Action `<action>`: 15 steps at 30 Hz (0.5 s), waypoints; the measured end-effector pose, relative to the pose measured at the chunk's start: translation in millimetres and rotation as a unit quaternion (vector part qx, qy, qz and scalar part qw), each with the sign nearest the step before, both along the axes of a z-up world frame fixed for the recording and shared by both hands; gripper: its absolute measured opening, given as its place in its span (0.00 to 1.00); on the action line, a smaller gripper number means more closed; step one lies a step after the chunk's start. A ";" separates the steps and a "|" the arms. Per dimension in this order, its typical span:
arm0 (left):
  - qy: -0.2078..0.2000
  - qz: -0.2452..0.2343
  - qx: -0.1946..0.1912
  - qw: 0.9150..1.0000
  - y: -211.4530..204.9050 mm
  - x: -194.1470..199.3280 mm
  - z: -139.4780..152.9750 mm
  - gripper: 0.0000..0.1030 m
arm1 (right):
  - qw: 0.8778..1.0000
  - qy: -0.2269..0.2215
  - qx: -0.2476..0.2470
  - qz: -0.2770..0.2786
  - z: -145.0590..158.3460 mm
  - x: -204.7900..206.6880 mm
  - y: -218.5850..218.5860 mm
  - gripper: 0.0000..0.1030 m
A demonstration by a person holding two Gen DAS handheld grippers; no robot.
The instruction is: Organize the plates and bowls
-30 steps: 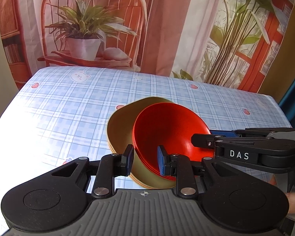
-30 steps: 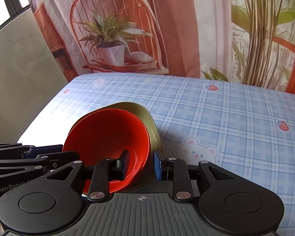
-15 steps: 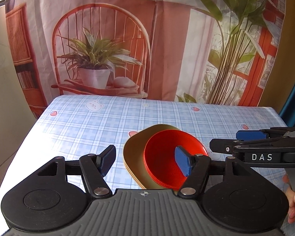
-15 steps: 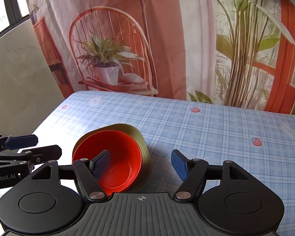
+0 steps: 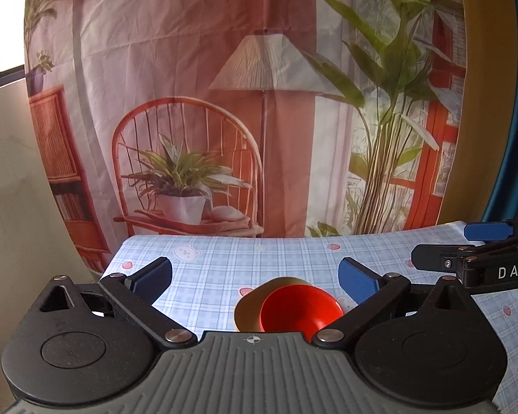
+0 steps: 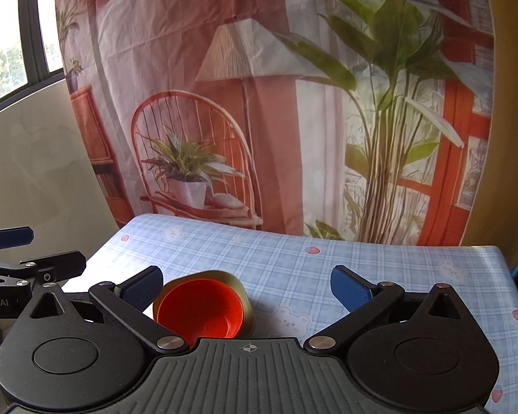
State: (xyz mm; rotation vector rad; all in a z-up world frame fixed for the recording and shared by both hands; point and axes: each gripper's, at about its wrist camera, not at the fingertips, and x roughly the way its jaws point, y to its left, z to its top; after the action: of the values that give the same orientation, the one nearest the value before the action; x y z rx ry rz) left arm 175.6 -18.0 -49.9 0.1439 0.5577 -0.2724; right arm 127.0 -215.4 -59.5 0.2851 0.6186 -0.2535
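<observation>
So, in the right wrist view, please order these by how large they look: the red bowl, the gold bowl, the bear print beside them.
1. gold bowl, its rim runs outside the red one
2. red bowl, nested inside it
3. bear print

The gripper body hides the lower part of both bowls.

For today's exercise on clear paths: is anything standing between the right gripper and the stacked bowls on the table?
Nothing visible does. The right gripper is open above the checked tablecloth, and the red bowl, nested in the tan bowl, lies just below its left finger. The left gripper is off to the side.
</observation>
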 end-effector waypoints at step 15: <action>-0.116 0.001 0.000 0.993 -1.6 -110.0 86.8 1.00 | 0.995 -0.062 -0.039 -0.069 80.6 -105.3 20.5 1.00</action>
State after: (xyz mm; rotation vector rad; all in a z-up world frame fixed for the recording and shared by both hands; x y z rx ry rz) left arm 65.6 -19.6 37.0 0.1727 0.3267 -0.2494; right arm 21.7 -194.9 21.2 0.2674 0.4649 -0.3896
